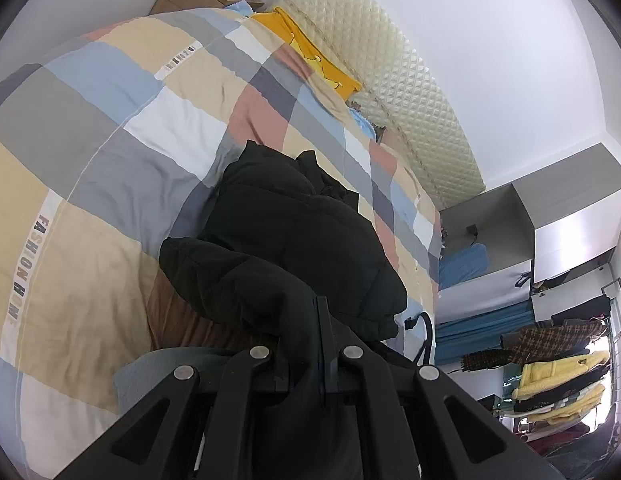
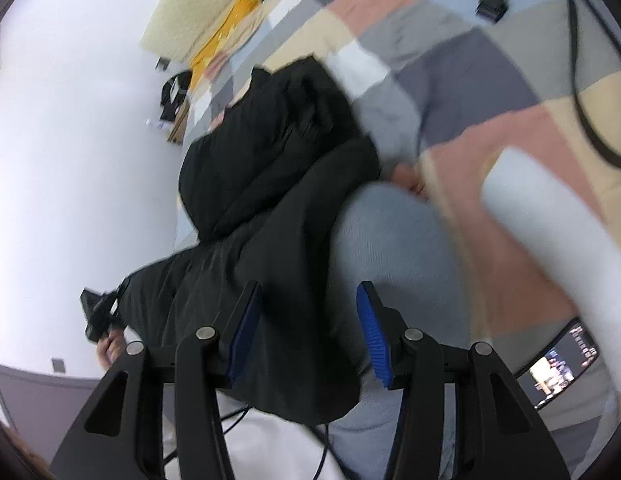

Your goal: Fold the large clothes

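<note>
Closest in the left wrist view, the left claw is clenched on a fold of the black puffer jacket, its fingers pressed together with the dark fabric bunched around them. From there the jacket runs up toward 12 o'clock as a heaped, partly folded mound on the bed, lying on the checked duvet (the one printed with "FASHION HOME" along a white stripe). A patch of brown fabric peeks from under the jacket at about 9 o'clock of the claw.

In the right wrist view, the right claw stands released, its blue-padded fingers spread apart with a flap of the jacket hanging between them; whether the pads touch the cloth I cannot tell, as the picture is blurred. A lit phone lies at 3 o'clock of that claw, and a black cable loops over the duvet toward 1 o'clock.

Farther off in the left view, a yellow garment lies along the quilted cream headboard at 12 o'clock. At 3 o'clock, well apart from the bed, a clothes rack holds yellow and plaid garments.
</note>
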`<state>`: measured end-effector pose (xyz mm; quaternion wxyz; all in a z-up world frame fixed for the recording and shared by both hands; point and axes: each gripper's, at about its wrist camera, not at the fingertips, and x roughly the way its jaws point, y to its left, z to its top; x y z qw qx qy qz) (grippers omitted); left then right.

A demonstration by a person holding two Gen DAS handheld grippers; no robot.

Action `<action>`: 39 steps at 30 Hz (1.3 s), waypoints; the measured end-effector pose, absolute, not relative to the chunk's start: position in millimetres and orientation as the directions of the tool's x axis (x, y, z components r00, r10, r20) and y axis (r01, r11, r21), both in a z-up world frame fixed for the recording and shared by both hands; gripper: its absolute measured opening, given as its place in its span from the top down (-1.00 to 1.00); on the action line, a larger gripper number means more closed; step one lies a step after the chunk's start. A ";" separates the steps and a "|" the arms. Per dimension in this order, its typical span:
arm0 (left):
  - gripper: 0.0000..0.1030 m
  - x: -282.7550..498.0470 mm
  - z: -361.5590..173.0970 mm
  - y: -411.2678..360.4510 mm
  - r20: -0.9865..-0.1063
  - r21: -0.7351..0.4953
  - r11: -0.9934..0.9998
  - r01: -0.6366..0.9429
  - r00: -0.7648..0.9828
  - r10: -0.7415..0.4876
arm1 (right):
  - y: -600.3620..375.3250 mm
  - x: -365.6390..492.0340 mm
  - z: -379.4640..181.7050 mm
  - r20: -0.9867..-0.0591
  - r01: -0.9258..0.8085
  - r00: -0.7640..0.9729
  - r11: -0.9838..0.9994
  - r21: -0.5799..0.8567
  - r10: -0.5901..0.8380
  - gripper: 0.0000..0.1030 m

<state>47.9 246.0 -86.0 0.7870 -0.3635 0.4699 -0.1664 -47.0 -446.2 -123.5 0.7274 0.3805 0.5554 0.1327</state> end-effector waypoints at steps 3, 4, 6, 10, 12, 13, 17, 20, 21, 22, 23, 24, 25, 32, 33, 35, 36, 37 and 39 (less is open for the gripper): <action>0.87 48.3 -87.8 247.1 -0.613 -0.736 0.673 -0.079 0.502 -0.611 | -424.2 -49.7 -130.3 -0.691 0.178 0.332 0.677 0.714 0.642 0.01; 0.87 48.0 -88.7 247.7 -0.610 -0.738 0.670 -0.079 0.502 -0.613 | -417.7 -50.5 -129.3 -0.661 0.158 0.326 0.651 0.742 0.675 0.02; 0.87 48.1 -90.3 249.5 -0.611 -0.740 0.668 -0.086 0.500 -0.613 | -401.9 -50.2 -123.3 -0.663 0.094 0.317 0.673 0.733 0.678 0.38; 0.87 51.9 -92.3 252.3 -0.621 -0.736 0.671 -0.091 0.484 -0.616 | -395.7 -44.5 -98.6 -0.673 0.025 0.377 0.720 0.694 0.636 0.85; 0.87 54.6 -91.5 255.2 -0.622 -0.739 0.667 -0.098 0.481 -0.618 | -400.5 -38.5 -78.6 -0.668 -0.004 0.439 0.745 0.667 0.601 0.87; 0.87 55.4 -90.3 255.9 -0.620 -0.739 0.666 -0.097 0.484 -0.617 | -401.7 -34.5 -71.9 -0.663 -0.022 0.463 0.755 0.655 0.588 0.89; 0.87 59.3 -79.9 258.3 -0.608 -0.740 0.667 -0.082 0.504 -0.613 | -416.5 -14.2 -55.9 -0.623 -0.023 0.533 0.746 0.666 0.572 0.91; 0.87 63.8 -70.1 257.1 -0.606 -0.736 0.673 -0.068 0.509 -0.611 | -423.3 4.8 -49.3 -0.592 -0.012 0.571 0.728 0.686 0.568 0.91; 0.87 67.0 -65.8 255.6 -0.610 -0.731 0.680 -0.064 0.509 -0.608 | -426.3 14.0 -46.3 -0.580 -0.008 0.588 0.721 0.693 0.564 0.91; 0.87 69.4 -62.8 254.7 -0.612 -0.727 0.684 -0.062 0.509 -0.605 | -427.6 22.2 -44.7 -0.568 0.000 0.599 0.710 0.704 0.564 0.91; 0.87 72.7 -59.2 254.2 -0.614 -0.723 0.688 -0.061 0.512 -0.601 | -429.9 30.2 -43.7 -0.558 0.009 0.607 0.697 0.717 0.566 0.91; 0.87 76.3 -55.6 253.2 -0.615 -0.721 0.691 -0.059 0.515 -0.597 | -432.6 40.8 -41.9 -0.548 0.020 0.616 0.684 0.729 0.566 0.91; 0.87 80.8 -51.4 252.1 -0.616 -0.716 0.696 -0.055 0.517 -0.594 | -434.0 50.1 -39.9 -0.542 0.026 0.625 0.679 0.733 0.562 0.91; 0.85 117.9 -12.1 224.7 -0.688 -0.586 0.810 0.004 0.526 -0.500 | -447.4 123.1 -25.7 -0.519 0.059 0.670 0.658 0.751 0.532 0.90; 0.85 125.5 -5.0 219.3 -0.700 -0.563 0.826 0.013 0.524 -0.485 | -448.8 133.8 -24.6 -0.521 0.069 0.675 0.657 0.750 0.523 0.90; 0.85 137.8 2.5 213.9 -0.712 -0.539 0.842 0.016 0.526 -0.466 | -451.5 149.6 -23.8 -0.519 0.093 0.678 0.640 0.763 0.520 0.90; 0.84 148.7 6.5 210.7 -0.719 -0.525 0.851 0.016 0.527 -0.454 | -452.2 158.2 -22.5 -0.522 0.099 0.680 0.640 0.762 0.516 0.90; 0.83 155.4 7.8 209.0 -0.721 -0.518 0.855 0.017 0.529 -0.447 | -453.7 170.3 -21.7 -0.526 0.111 0.684 0.641 0.760 0.506 0.90; 0.82 179.6 10.2 202.1 -0.733 -0.490 0.872 0.008 0.537 -0.417 | -455.2 191.4 -25.8 -0.539 0.147 0.683 0.631 0.762 0.493 0.90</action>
